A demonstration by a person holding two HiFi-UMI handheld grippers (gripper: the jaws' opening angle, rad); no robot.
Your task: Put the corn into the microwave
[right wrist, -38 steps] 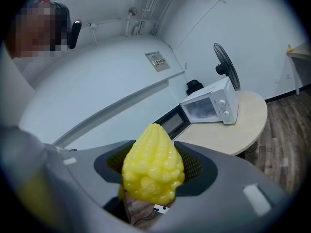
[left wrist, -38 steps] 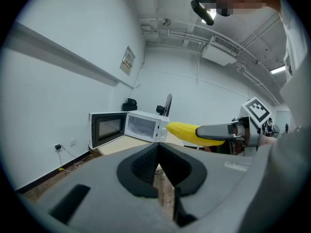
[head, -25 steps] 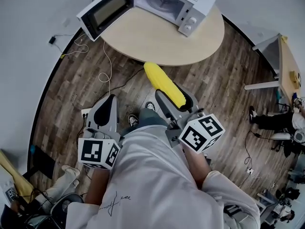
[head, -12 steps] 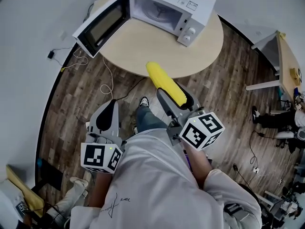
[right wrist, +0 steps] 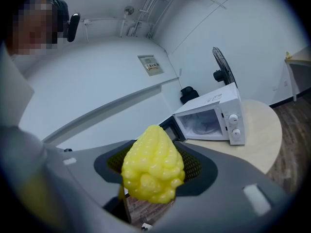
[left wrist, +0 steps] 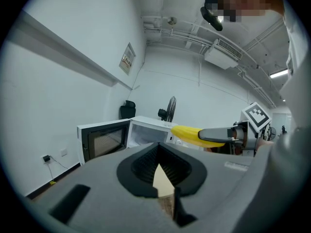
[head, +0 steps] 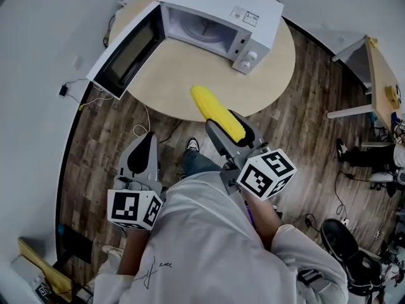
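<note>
Nearest, the left hand-held gripper [head: 142,154] hangs empty, jaws together. Beside it, the right hand-held gripper [head: 229,130] clamps the corn [head: 214,109] by its base, jaws wide. Within the last second the corn's tip has crossed the round worktop [head: 190,75] edge. Beyond it, the microwave [head: 215,24] waits with its door [head: 123,49] open, so insertion looks close.

Corn [head: 218,114]: yellow, bumpy, shiny like plastic.
Microwave [head: 221,11], at twelve o'clock: smooth white shell, dark shiny glass door.
Table [head: 171,75]: pale wood, smooth, matt.
Floor [head: 95,157], at nine o'clock: dark wood boards, grainy.
Right gripper [head: 229,126]: grey matt plastic, black and ribbed inside.
Shirt [head: 202,246], at six o'clock: white cloth.
</note>
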